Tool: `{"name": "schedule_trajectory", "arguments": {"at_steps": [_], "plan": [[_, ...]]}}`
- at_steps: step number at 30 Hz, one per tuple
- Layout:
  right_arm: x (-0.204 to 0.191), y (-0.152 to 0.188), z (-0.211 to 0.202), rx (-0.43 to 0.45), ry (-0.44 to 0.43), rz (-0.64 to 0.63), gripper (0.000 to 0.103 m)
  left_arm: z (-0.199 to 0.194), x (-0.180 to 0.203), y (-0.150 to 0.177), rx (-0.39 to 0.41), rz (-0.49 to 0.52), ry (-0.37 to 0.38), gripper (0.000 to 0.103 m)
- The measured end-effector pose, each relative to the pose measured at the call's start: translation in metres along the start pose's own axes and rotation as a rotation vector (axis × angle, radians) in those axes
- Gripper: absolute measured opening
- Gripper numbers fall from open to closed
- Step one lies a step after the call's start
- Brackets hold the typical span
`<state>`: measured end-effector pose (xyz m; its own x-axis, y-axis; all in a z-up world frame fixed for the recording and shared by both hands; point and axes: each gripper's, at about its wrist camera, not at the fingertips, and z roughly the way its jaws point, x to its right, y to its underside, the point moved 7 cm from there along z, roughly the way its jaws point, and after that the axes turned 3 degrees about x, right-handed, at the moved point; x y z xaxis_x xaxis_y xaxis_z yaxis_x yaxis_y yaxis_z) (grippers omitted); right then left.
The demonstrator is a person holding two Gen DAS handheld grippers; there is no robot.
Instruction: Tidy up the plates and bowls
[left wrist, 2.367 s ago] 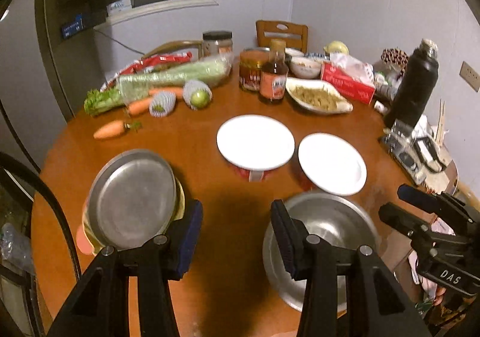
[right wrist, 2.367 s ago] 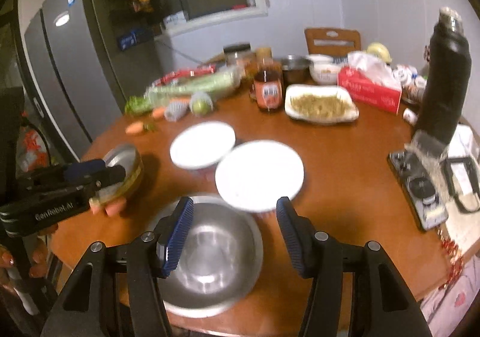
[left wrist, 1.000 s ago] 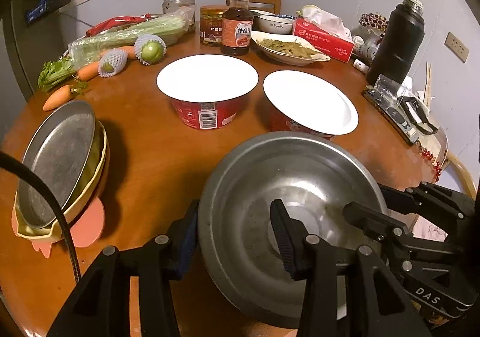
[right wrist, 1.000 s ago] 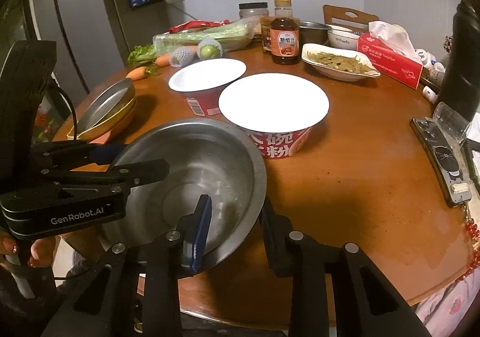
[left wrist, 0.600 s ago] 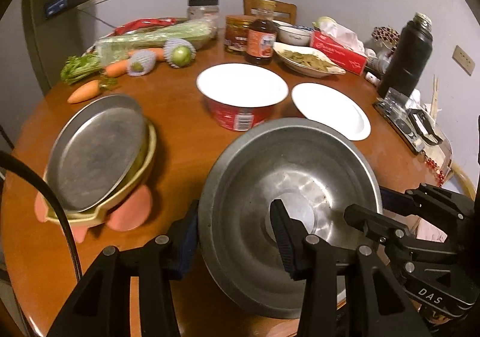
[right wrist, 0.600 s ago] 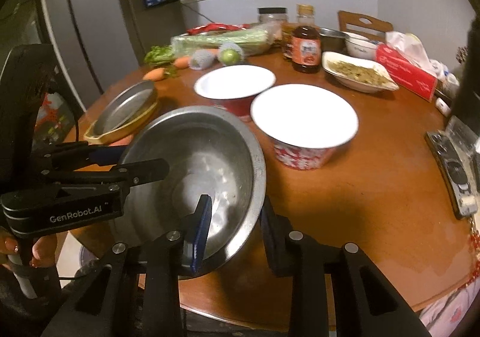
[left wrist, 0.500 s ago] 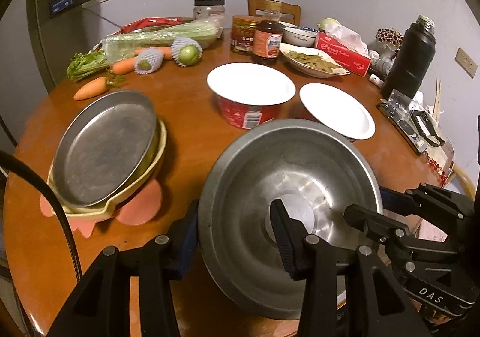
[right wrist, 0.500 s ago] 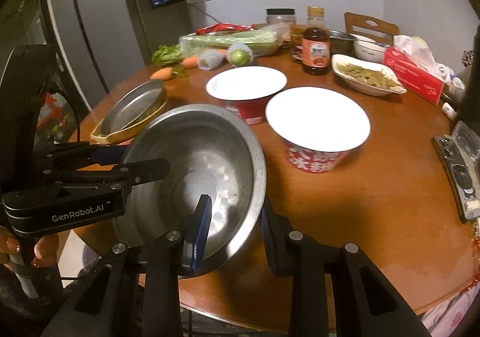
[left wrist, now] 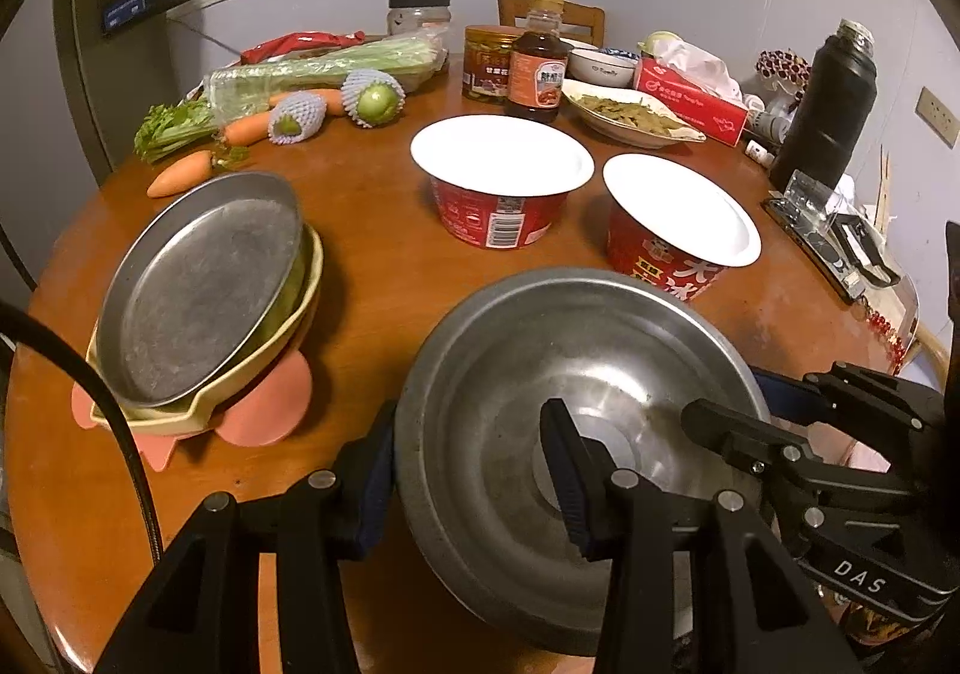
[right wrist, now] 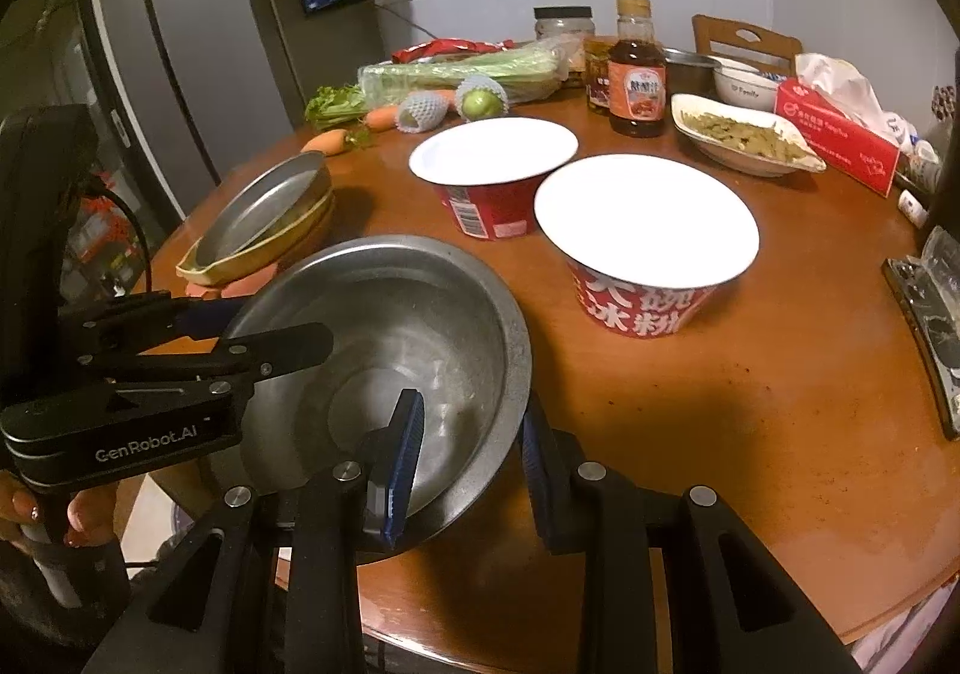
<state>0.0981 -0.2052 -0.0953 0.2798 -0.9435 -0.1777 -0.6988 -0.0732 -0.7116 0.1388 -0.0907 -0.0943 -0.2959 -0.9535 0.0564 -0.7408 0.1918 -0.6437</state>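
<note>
Left hand-held gripper (left wrist: 468, 470) clamped on bowl (left wrist: 576, 434) rim, lower centre of frame; right hand-held gripper (right wrist: 471, 434) pinching the opp. edge, so bowl's carried w/ both. Best bet: keep it level, lift clear of the two noodle cups (left wrist: 501, 182), aim for plate stack (left wrist: 204, 290) at left. Round wood surface (left wrist: 372, 230), cluttered w/ veg, bottle; fridge (right wrist: 150, 74) upper left.

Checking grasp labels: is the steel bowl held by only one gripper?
No: the left gripper and right gripper each clamp the steel bowl rim.
</note>
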Motion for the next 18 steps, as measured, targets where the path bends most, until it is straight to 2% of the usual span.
{"name": "schedule_trajectory", "arguments": {"at_steps": [6, 18], "plan": [[0.010, -0.003, -0.001, 0.022, 0.024, 0.013, 0.034, 0.006, 0.008, -0.003, 0.010, 0.008, 0.014, 0.046], [0.016, -0.002, 0.002, 0.010, 0.008, 0.059, 0.035, 0.007, 0.010, -0.004, 0.013, 0.004, 0.024, 0.047]]}}
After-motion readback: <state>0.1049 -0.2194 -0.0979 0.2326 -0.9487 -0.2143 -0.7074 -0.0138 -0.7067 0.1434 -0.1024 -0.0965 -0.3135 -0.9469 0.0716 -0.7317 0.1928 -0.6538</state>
